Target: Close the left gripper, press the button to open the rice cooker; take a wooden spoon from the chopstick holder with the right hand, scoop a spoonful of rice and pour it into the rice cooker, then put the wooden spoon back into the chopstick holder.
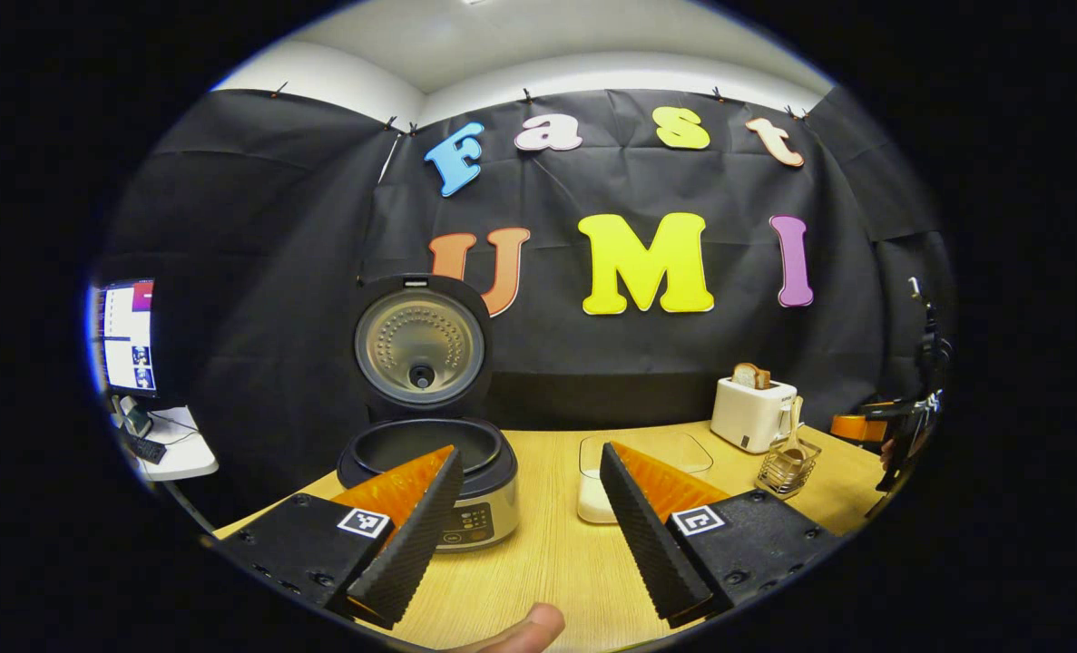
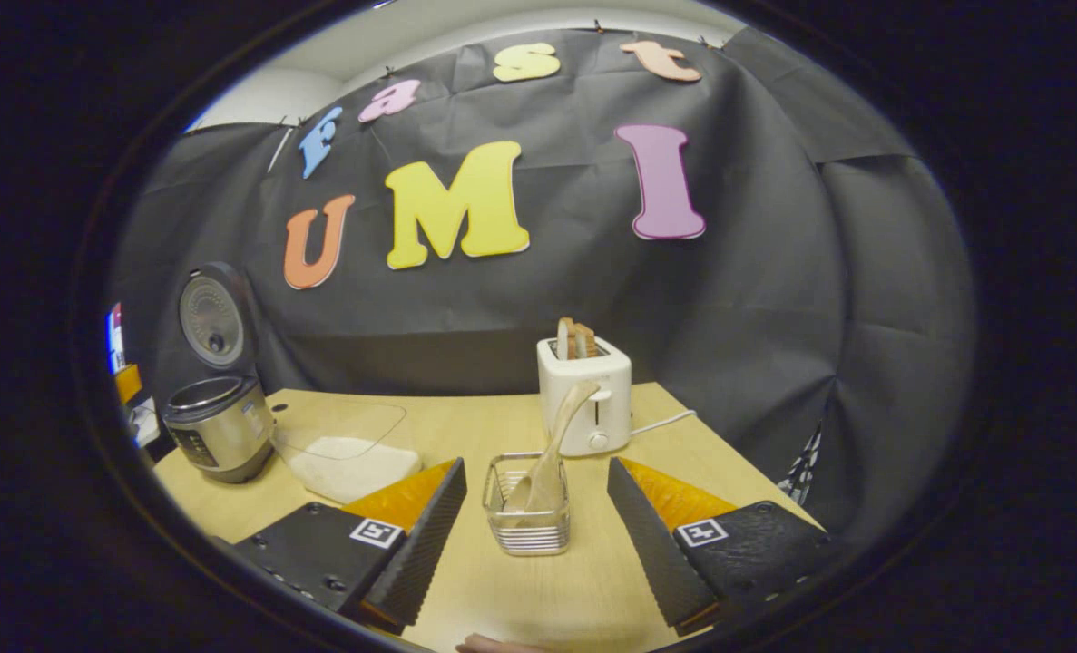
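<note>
1. You get even, fairly bright light from overhead; the pale wooden tabletop [image 1: 556, 544] is well lit and shadows under things are soft and short.
2. The open rice cooker's round metal inner lid [image 1: 420, 347] shows mild glare.
3. Fisheye bending grows strongly toward the edges, where everything dims.
4. Centres look sharp; the fingertip [image 1: 524, 630] at the bottom is blurred.
</note>
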A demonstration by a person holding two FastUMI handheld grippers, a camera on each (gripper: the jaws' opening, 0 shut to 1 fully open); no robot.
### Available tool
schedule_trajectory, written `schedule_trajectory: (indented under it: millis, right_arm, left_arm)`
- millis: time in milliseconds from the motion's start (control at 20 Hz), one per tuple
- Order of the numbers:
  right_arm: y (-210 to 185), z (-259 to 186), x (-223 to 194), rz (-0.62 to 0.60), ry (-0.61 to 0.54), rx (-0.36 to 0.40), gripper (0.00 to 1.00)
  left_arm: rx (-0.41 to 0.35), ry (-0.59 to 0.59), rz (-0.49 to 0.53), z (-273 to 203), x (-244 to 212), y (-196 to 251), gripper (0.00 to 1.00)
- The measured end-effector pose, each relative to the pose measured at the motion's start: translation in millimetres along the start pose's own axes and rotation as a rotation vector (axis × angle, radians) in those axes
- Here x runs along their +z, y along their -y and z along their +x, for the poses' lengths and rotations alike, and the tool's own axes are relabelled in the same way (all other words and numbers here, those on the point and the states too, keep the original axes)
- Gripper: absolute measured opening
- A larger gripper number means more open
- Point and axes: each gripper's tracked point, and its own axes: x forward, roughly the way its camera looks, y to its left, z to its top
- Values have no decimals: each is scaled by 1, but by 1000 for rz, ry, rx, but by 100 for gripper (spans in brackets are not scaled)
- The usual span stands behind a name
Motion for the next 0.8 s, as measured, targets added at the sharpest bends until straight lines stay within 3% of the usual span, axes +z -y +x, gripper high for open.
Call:
schedule_trajectory:
  millis: [200, 400, 800]
  right_arm:
    - [6, 56, -4, -7, -83, 3, 94]
    - [8, 104, -6, 42, -172, 18, 96]
    - [19, 159, 2, 49, -243, -7, 96]
  left_arm:
    - [18, 9, 32, 16, -10, 1, 97]
    - [-27, 28, 40, 31, -14, 12, 96]
    - [-75, -13, 67, 45, -38, 17, 97]
